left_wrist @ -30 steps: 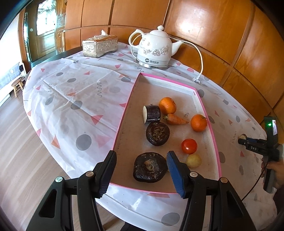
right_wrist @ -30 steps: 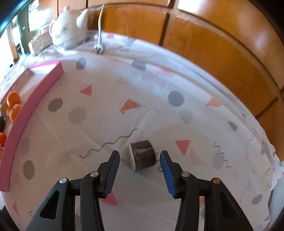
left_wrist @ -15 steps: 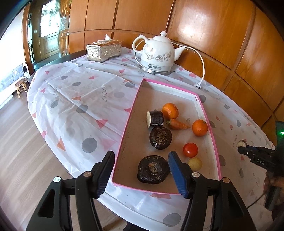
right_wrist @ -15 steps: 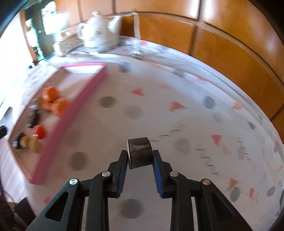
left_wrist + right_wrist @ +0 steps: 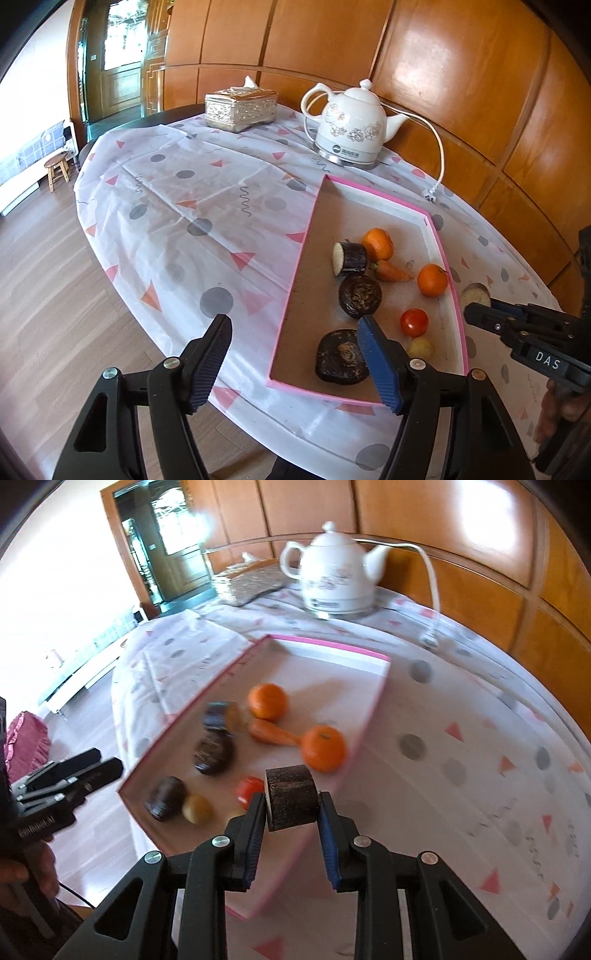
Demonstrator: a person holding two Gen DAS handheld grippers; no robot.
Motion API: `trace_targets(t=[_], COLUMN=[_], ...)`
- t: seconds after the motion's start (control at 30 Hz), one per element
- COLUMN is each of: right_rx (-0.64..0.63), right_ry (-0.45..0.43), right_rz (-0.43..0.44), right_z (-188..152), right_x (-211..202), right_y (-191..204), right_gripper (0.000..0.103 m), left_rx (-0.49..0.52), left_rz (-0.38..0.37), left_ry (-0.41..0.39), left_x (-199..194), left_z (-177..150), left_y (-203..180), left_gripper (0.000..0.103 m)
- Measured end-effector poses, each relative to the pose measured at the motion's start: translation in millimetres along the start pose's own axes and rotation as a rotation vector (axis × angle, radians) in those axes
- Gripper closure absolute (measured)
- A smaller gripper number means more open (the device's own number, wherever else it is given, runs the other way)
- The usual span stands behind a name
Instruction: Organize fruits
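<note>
Glossy orange-brown wooden wall panels (image 5: pixel 436 88) curve behind the round table under a white cloth printed with grey dots and pink triangles (image 5: pixel 207 206), pale wood-plank flooring (image 5: pixel 48 295) runs to a small wooden stool (image 5: pixel 57 170), and daylight enters a glazed wooden door (image 5: pixel 122 70).

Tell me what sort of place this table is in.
Most likely a dining room in a home. A round table under a patterned tablecloth stands against wood-panelled walls, with a white electric kettle and a tissue box on it, and a wood floor below.
</note>
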State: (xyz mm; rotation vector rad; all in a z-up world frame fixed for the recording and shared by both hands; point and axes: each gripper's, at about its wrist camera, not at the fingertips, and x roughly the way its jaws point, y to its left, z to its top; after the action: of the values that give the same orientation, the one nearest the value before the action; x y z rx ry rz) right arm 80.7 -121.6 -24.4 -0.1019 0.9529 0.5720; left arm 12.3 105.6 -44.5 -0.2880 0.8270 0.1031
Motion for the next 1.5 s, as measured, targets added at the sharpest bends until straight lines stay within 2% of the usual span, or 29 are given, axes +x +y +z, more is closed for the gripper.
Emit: trace_targets(t=[0.27,0.67,0.73,0.93,1.1,1.3,1.5], right_rx=[0.009,0.006,0.009,0.019,0.043,0.091,0.111], right_ry=[0.018,0.04,0.036,-0.007,-0.061,-0.121,-0.161], right_rz=[0.003,-0.006,-0.003,-0.017,-0.072,-0.128,-0.163], right_z=[21,30,29,17,2,-17,-31], right_x=[27,51,48,28,8,-13,-29], right_y=[19,29,29,30,30,28,28], right_gripper=[0.075,0.075,0.075,0.073,0.067,0.066,0.066], left_rx=[-0.027,-0.026,-0.02,0.02,0.071,0.128,0.15], left_rz=[0.006,0.01,0.011,0.026,0.022,0.014,0.023], left_ry=[0.005,0.006,-0.002,-0.052,-0.107,-0.149,-0.159], left_x=[4,7,6,-5,-18,-30,-36], left_z=[1,0,1,1,1,-3,-7], left_y=[8,9,9,0,-12,-28,-38], left_gripper=[0.032,0.032,0.031,0.022,0.012,0.001,0.0])
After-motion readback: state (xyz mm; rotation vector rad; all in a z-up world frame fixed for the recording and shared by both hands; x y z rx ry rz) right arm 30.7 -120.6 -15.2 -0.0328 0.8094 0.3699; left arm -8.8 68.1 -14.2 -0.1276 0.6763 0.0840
